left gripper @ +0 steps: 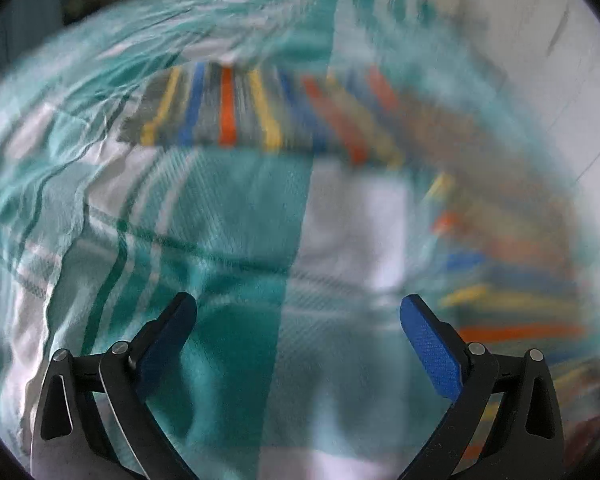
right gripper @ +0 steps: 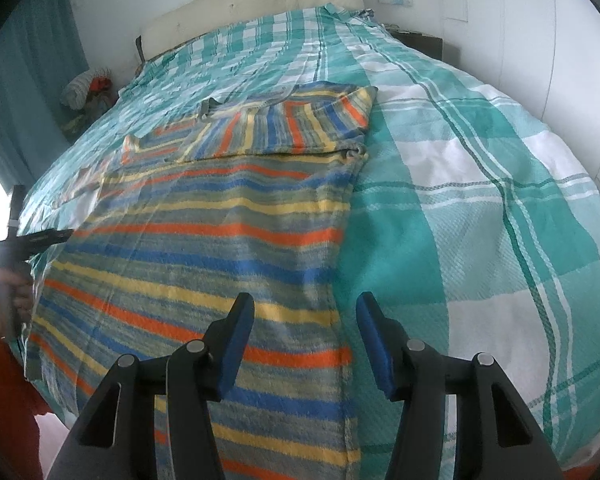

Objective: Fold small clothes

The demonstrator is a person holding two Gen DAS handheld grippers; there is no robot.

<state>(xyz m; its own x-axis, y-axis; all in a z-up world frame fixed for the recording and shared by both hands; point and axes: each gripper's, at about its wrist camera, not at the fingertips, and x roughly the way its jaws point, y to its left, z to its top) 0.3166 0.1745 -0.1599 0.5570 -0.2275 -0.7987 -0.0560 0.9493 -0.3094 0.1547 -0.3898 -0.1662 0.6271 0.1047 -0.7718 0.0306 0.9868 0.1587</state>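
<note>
My left wrist view is smeared: the striped garment point(left gripper: 236, 108) blurs to streaks on its right side. In my right view, its near hem runs off the bottom edge, behind the right gripper point(right gripper: 306, 340).

Left gripper point(left gripper: 298, 312): jaws spread wide, nothing between them
Fingers point(left gripper: 430, 344): blue pads, black frames
Bedspread point(left gripper: 228, 216): teal-and-white plaid, wrinkled at left
Striped garment point(left gripper: 228, 108): orange, blue, yellow and grey bands; blurred toward the right
</note>
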